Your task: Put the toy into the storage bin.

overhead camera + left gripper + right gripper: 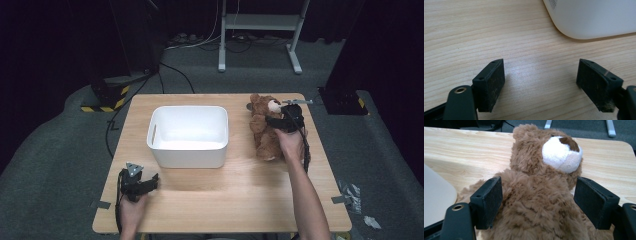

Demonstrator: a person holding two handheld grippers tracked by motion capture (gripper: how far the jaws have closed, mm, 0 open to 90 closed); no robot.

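A light wooden table (225, 200) fills the middle of the high view, with a white rectangular bin (188, 136) standing a little left of centre, its inside bare. Right of the bin, toward the upper right of the tabletop, a brown teddy bear (264, 127) lies on its back with its head toward the top of the frame and its white muzzle turned up.

The right gripper (286, 120) sits over the bear's upper body, held by the right hand (291, 142) that comes up from the bottom right. In the right gripper view its jaws stand spread wide on either side of the teddy bear (536, 202), level with the chest just below the head; the pads lie against or just beside the fur, and whether they press it I cannot tell.

The left gripper (137, 182) rests low at the lower left of the table, just in front of the bin's near left corner, held by the left hand (131, 210). In the left gripper view its jaws are spread apart over bare wood, with the bin's rounded corner (586, 20) at the upper right of the frame
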